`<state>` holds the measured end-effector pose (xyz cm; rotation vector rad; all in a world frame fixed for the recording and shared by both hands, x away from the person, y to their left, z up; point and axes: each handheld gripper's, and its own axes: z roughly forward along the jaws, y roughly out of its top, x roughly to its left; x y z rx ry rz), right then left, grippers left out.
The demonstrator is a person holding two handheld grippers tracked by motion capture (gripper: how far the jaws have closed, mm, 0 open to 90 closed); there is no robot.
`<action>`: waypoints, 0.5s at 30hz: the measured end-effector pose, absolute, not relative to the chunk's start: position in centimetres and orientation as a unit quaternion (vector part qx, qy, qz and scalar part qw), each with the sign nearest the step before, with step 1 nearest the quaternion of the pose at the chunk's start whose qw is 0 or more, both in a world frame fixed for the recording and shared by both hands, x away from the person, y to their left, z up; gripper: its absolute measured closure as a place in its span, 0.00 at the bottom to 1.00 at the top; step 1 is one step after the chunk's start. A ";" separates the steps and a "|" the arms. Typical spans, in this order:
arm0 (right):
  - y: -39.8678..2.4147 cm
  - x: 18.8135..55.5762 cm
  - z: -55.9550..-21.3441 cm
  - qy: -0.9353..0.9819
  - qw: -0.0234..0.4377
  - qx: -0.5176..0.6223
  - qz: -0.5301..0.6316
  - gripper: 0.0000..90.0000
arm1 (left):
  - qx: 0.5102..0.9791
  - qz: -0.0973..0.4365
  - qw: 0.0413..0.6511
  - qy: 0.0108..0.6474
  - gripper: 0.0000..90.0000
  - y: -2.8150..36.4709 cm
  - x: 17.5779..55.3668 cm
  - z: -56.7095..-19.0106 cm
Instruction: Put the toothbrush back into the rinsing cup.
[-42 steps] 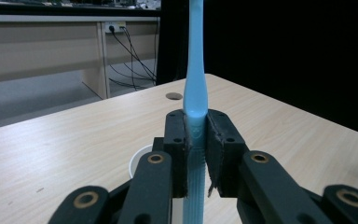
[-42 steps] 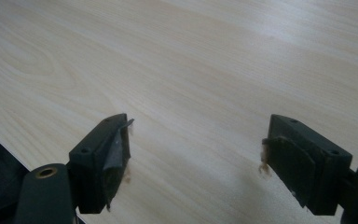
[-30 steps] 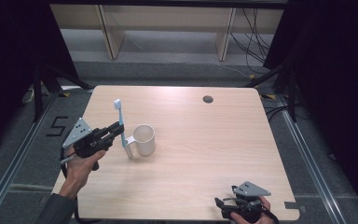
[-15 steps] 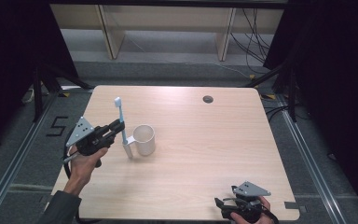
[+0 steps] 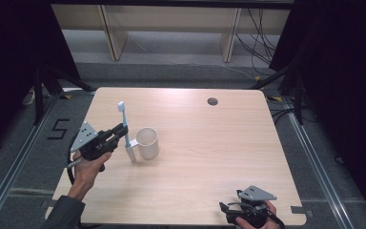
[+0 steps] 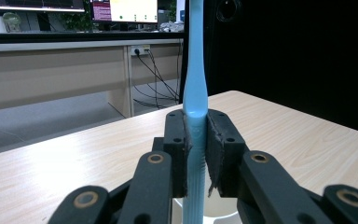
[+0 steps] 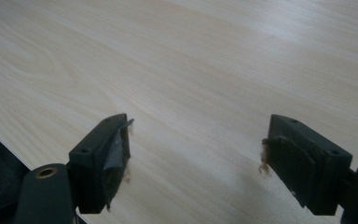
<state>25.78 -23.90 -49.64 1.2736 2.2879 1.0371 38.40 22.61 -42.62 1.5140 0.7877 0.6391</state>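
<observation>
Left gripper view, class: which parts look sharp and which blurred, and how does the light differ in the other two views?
Left gripper view: the toothbrush and table are sharp, the nearest black links soft. High view: bright table, dark surroundings. Right gripper view: even light, no glare, slightly soft jaws.

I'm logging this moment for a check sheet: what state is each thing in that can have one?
toothbrush: upright, bristles up, clamped at the handle, lower end beside the cup, not in it.
cup: upright on the table, looks empty.
left gripper: jaws shut on the toothbrush.
right gripper: jaws open, nothing between them, low at the table's near edge.
</observation>
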 end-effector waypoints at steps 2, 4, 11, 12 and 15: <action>-23.9 25.8 -49.6 0.801 0.162 0.446 0.363 0.25 | 0.655 0.277 0.614 0.343 0.87 22.7 38.4 -42.8; -23.9 25.8 -49.6 0.802 0.161 0.446 0.365 0.25 | 0.651 0.282 0.616 0.343 0.87 22.7 38.4 -43.0; -23.9 25.8 -49.6 0.802 0.162 0.445 0.363 0.25 | 0.647 0.283 0.620 0.340 0.87 22.7 38.4 -43.7; -23.9 25.8 -49.6 0.802 0.162 0.446 0.363 0.25 | 0.648 0.283 0.619 0.342 0.87 22.7 38.3 -43.8; -23.9 25.8 -49.6 0.801 0.162 0.447 0.363 0.25 | 0.650 0.284 0.616 0.343 0.87 22.6 38.3 -44.2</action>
